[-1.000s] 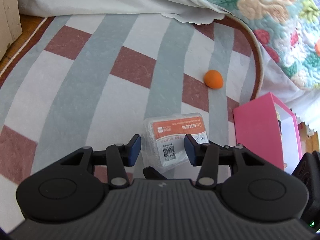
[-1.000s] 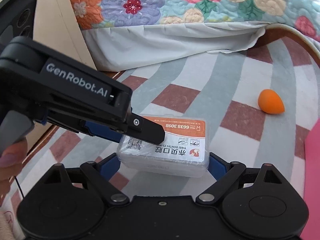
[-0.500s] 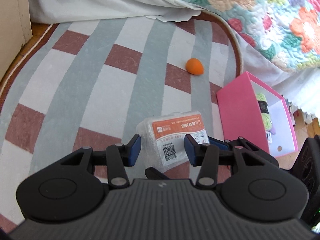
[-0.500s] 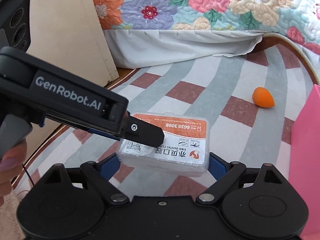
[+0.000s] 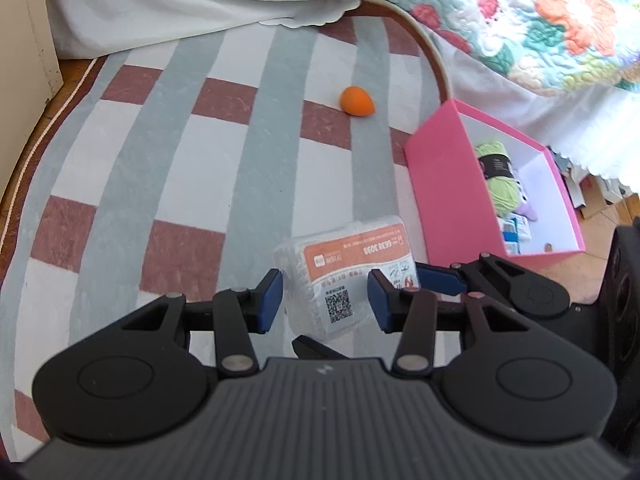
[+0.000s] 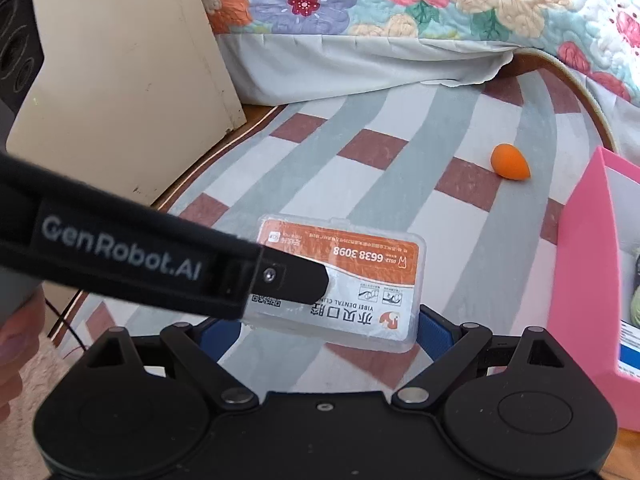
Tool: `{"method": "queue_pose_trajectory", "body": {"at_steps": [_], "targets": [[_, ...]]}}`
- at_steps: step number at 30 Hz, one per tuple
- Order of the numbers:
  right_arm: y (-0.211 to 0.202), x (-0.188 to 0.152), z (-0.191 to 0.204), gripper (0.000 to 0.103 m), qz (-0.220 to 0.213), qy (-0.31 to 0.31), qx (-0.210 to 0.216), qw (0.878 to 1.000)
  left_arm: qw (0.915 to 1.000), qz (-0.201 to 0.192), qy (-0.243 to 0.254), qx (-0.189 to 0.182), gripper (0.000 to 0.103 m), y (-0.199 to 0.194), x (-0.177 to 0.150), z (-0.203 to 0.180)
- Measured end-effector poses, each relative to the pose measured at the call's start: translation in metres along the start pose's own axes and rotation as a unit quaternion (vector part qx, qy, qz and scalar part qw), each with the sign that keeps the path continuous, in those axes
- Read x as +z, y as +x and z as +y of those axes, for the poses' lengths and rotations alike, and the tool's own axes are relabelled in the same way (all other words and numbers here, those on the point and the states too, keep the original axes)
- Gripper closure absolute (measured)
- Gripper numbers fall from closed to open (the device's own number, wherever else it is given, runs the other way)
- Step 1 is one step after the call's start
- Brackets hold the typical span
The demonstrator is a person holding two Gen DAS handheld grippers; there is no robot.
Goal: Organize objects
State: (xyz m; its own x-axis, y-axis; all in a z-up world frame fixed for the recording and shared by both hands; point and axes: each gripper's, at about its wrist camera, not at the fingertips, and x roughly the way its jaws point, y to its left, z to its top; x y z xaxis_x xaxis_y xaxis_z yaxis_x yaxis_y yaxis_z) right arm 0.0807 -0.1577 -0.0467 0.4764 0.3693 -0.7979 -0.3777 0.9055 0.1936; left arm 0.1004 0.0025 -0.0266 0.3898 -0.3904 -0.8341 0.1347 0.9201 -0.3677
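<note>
A clear plastic box with an orange label [image 5: 344, 276] [image 6: 352, 280] hangs above the striped rug, held by both grippers. My left gripper [image 5: 326, 304] is shut on one end of it; one of its black fingers [image 6: 292, 276] lies across the label. My right gripper [image 6: 328, 334] is shut on the box along its long side, with a blue pad at each end. An open pink box [image 5: 452, 200] [image 6: 588, 260] stands on the floor to the right, with green yarn [image 5: 498, 176] and small packets inside. An orange egg-shaped sponge [image 5: 357, 101] [image 6: 510, 162] lies on the rug beyond.
A bed with a floral quilt [image 5: 540, 20] and a white skirt [image 6: 340, 64] runs along the far and right sides. A beige cabinet panel [image 6: 120, 80] stands at the left. The rug [image 5: 160, 160] ends at a wooden floor on the left.
Both grippers have risen with the labelled box and shifted toward the pink box, whose inside has come into view. The orange sponge now looks farther away.
</note>
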Motion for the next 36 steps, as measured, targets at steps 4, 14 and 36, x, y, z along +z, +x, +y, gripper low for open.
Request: {"method": "queue_pose_trajectory", "body": {"at_steps": [4,14,36], "targets": [[-0.013,-0.001,0.003,0.009,0.010,0.008,0.009,1.000,0.9999,0.002,0.005,-0.010,0.059,-0.014,-0.007,-0.002],[-0.047,0.001,0.020,0.009,0.023,0.007,0.009,1.000,0.9992,0.001,0.031,-0.023,0.060,-0.052,-0.017,-0.014],[-0.112,-0.010,0.020,0.009,-0.005,0.011,-0.045,0.999,0.9964,-0.009,0.057,-0.062,0.060,-0.082,-0.019,-0.065]]}}
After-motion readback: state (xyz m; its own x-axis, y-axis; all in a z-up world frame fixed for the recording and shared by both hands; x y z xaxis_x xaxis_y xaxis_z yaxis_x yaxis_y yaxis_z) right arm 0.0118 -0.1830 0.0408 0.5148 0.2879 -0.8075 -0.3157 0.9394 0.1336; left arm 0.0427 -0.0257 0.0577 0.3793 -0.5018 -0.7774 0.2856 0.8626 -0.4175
